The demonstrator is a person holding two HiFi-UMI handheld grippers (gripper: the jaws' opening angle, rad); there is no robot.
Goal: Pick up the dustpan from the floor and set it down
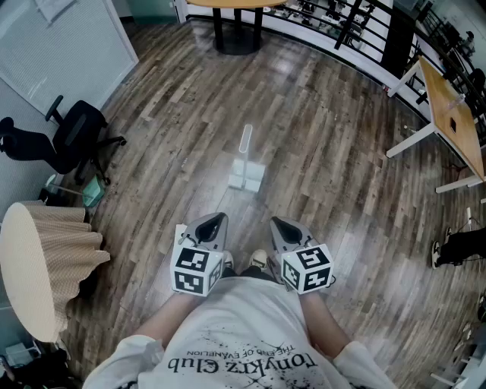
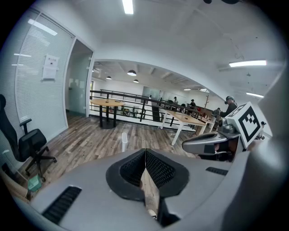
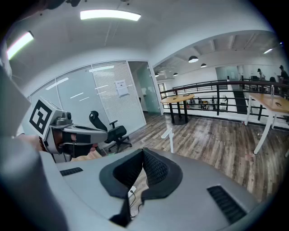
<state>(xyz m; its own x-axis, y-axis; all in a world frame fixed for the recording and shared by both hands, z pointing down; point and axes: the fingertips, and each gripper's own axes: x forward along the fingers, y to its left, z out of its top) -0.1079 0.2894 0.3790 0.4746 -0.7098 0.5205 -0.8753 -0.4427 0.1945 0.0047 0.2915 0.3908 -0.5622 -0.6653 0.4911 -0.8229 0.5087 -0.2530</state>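
Note:
A pale dustpan stands on the wooden floor ahead of me, its long handle rising upright. In the left gripper view the dustpan handle shows beyond the jaws, and in the right gripper view the same handle shows. My left gripper and right gripper hover side by side near my body, well short of the dustpan. Both point slightly down at the floor. The left gripper is shut with nothing held; the right gripper is shut and empty too.
A black office chair stands at the left by a glass wall. A round table with a beige cloth is at the near left. A wooden desk stands at the right, and a round table and railing at the far side.

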